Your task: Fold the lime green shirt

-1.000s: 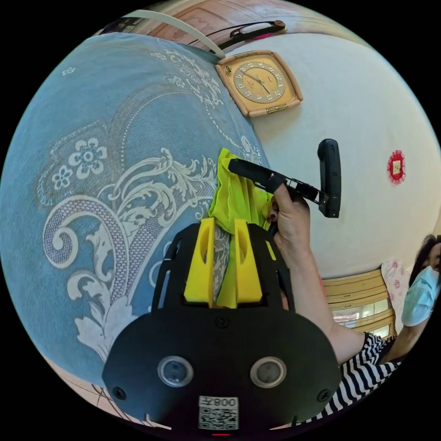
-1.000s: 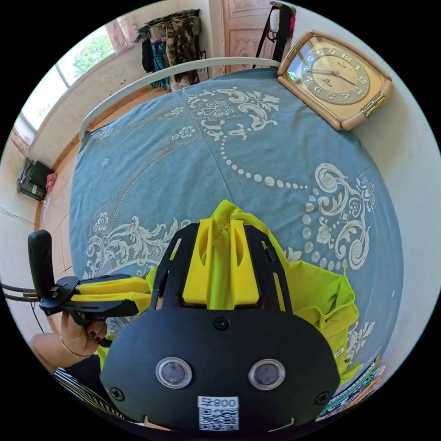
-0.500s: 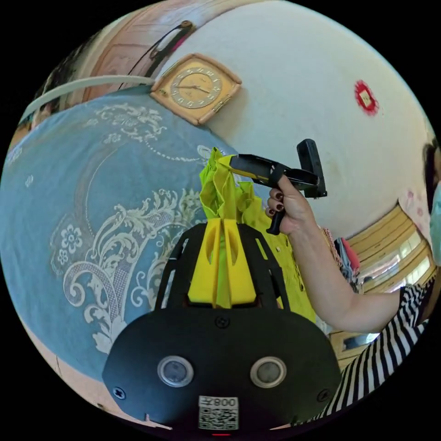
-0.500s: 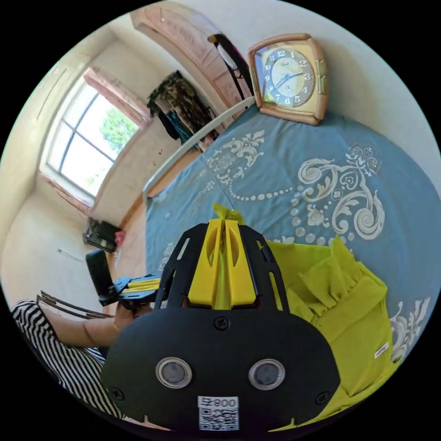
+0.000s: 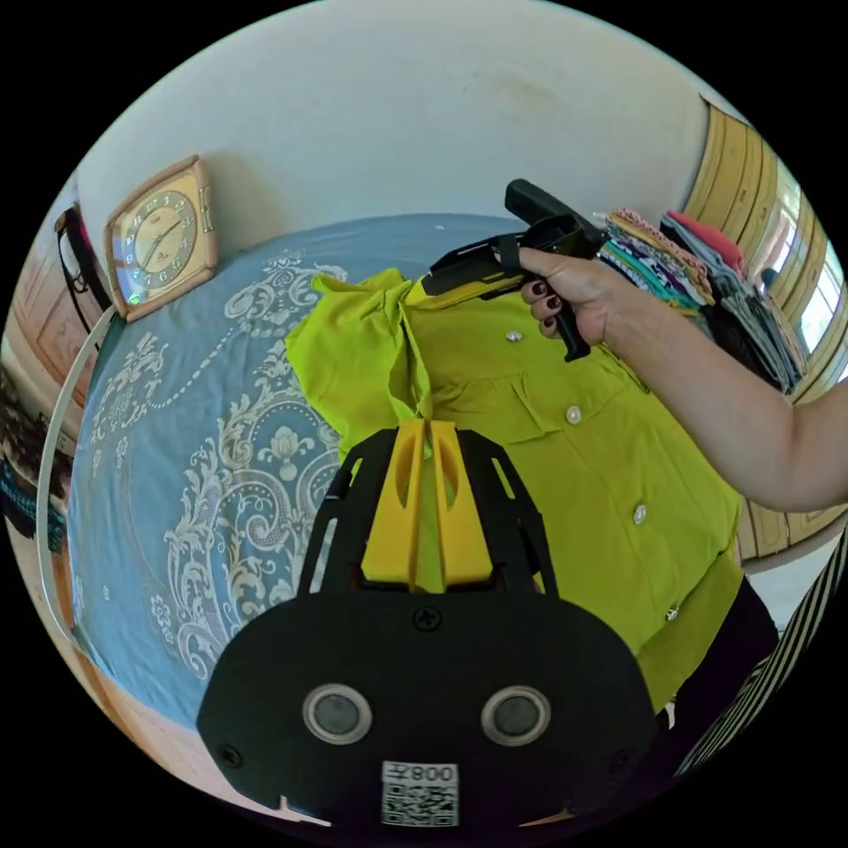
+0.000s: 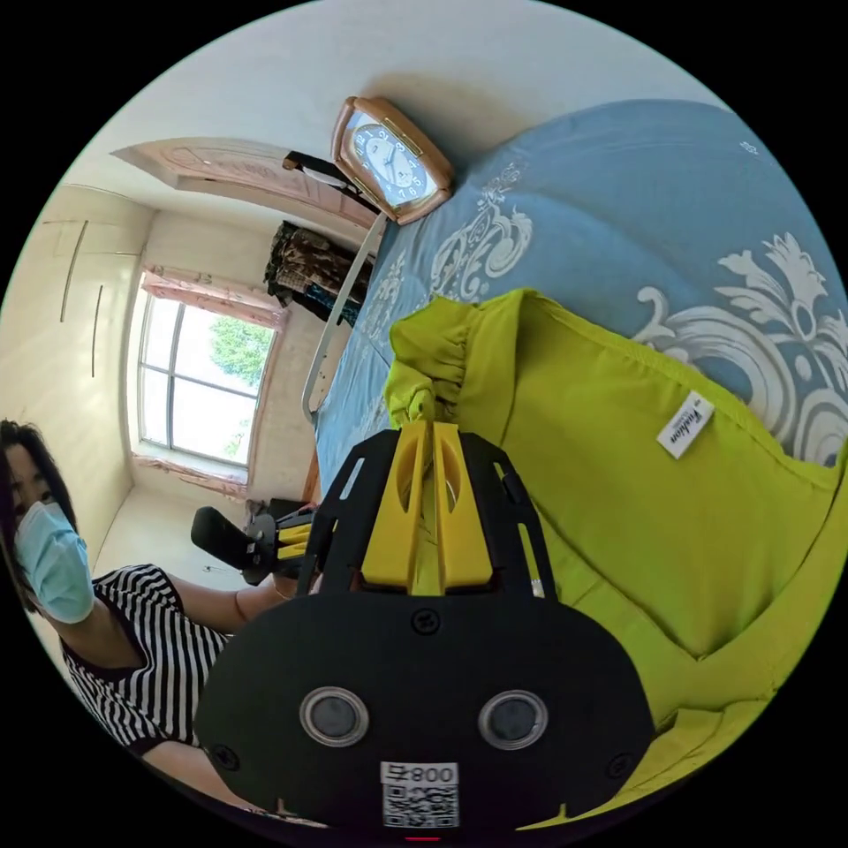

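Observation:
The lime green shirt [image 5: 565,459] hangs spread out above the blue bed, its buttoned front facing the left gripper view. My left gripper [image 5: 427,426] is shut on a bunched shoulder of it. The right gripper [image 5: 424,287], held in a hand, pinches the other shoulder further off. In the right gripper view the shirt [image 6: 618,495] shows its inner side with a white label, and my right gripper [image 6: 427,422] is shut on gathered fabric. The left gripper [image 6: 296,536] shows at the lower left there, partly hidden.
A blue bedspread [image 5: 185,459] with white scrollwork covers the bed below. A wooden-framed clock [image 5: 159,237] leans on the wall at the bed's head. Folded clothes [image 5: 698,265] are stacked at the right. A person in a striped top [image 6: 150,654] stands by a window [image 6: 194,371].
Both grippers have risen and drawn apart, so the shirt went from a crumpled bunch on the bed to a spread, hanging panel. Both cameras tilted upward.

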`<state>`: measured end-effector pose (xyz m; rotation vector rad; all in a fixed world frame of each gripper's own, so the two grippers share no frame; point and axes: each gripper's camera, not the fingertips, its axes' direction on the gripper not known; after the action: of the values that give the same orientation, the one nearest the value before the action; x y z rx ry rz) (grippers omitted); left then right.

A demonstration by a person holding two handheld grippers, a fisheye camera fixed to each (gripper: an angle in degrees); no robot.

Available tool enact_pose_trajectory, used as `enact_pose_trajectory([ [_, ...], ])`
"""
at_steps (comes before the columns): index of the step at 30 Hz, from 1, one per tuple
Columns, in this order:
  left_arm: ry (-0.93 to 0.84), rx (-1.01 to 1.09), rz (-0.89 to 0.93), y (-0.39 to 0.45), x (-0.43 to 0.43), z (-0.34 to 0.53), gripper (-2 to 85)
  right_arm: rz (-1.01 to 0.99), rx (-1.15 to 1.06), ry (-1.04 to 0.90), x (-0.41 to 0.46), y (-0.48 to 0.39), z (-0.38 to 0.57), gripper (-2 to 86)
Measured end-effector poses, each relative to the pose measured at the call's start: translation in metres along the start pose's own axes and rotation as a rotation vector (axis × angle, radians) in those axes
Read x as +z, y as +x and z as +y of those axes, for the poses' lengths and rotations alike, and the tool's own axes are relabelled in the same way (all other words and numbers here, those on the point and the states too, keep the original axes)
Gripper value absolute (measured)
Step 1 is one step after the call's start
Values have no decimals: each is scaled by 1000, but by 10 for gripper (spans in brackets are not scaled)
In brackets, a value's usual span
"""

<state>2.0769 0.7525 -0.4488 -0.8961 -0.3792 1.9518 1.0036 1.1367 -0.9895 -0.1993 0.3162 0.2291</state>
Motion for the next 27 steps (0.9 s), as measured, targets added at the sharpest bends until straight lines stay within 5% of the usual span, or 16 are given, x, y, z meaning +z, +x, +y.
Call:
enact_pose_trajectory([
  [7,-116,135,-63,51,35,15,18,191,-65,104,-37,-31,6,18],
  [16,-138,141,-58,77,60,24,28,409,-188,-123,42,-62,-29,3],
  [23,-16,44,-61,70,46,24,23,310,-145,-53,30,-46,-30,1],
  [27,-149,-7,-24,57,85,17,12,341,-166,36,16,-63,-18,1],
])
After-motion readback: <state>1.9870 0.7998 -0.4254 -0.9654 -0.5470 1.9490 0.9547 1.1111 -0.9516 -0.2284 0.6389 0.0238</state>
